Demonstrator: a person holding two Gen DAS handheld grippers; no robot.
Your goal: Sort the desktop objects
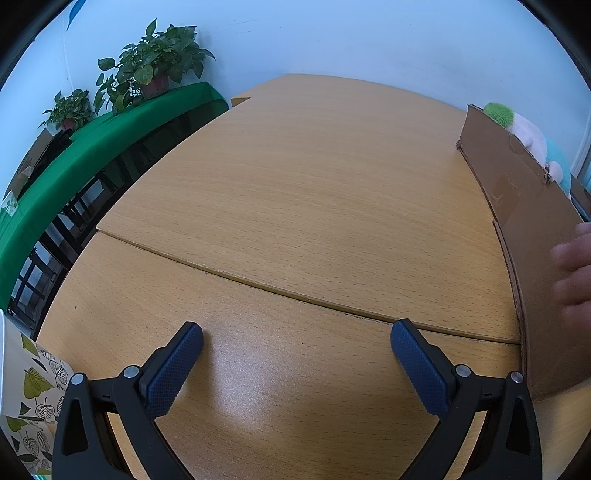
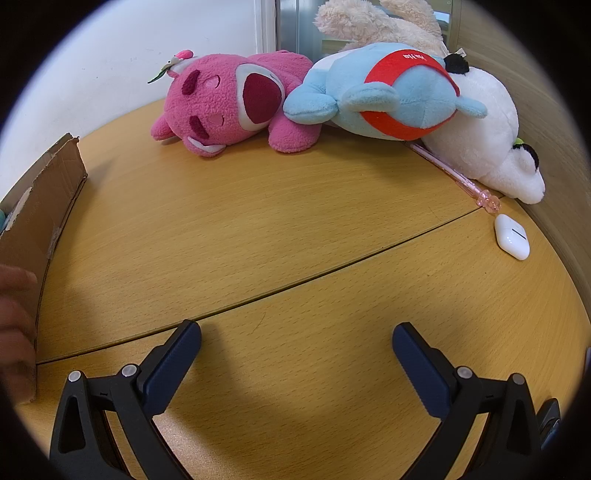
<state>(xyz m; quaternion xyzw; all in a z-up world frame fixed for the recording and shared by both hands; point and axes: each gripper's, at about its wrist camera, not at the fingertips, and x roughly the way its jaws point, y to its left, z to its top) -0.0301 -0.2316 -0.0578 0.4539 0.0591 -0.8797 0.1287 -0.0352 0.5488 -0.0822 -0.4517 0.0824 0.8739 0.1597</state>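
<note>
My left gripper is open and empty, low over the bare wooden table. A cardboard box stands to its right, with plush toys showing above its rim. My right gripper is open and empty over the table. Ahead of it at the far edge lie a pink plush bear, a blue plush with a red band, a white plush and a cream plush. A pink pen and a white earbud case lie at the right.
The cardboard box also stands at the left of the right wrist view. A bare hand touches the box, also showing in the right wrist view. Potted plants stand on a green-covered shelf beyond the table's left edge. A leaf-patterned bag is at lower left.
</note>
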